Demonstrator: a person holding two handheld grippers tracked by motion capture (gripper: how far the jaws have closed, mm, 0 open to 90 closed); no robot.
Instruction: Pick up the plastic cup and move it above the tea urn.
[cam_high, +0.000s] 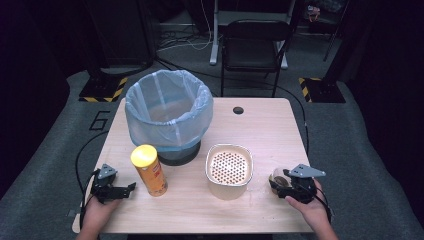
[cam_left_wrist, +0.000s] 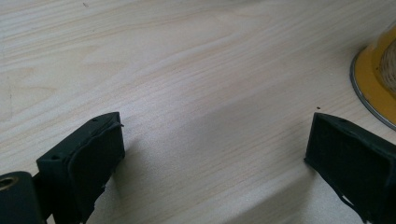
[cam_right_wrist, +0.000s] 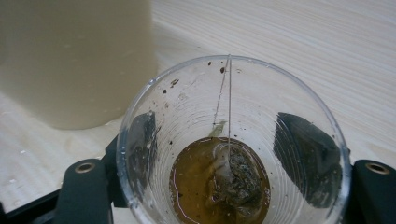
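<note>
Left hand comes in over the near edge of the tabletop at its near-left corner, gripping the left tongs. Tongs lie low and level, jaws pointing right along the near edge. In the left gripper view both black jaws stand wide apart, bare wood between them, nothing held.

Right hand comes in at the near-right corner, fingers wrapped round the right tongs, grey three-cornered plate on top. Jaws point left. In the right gripper view the jaws sit either side of a clear plastic cup, pressed against its wall, clamping it.
</note>
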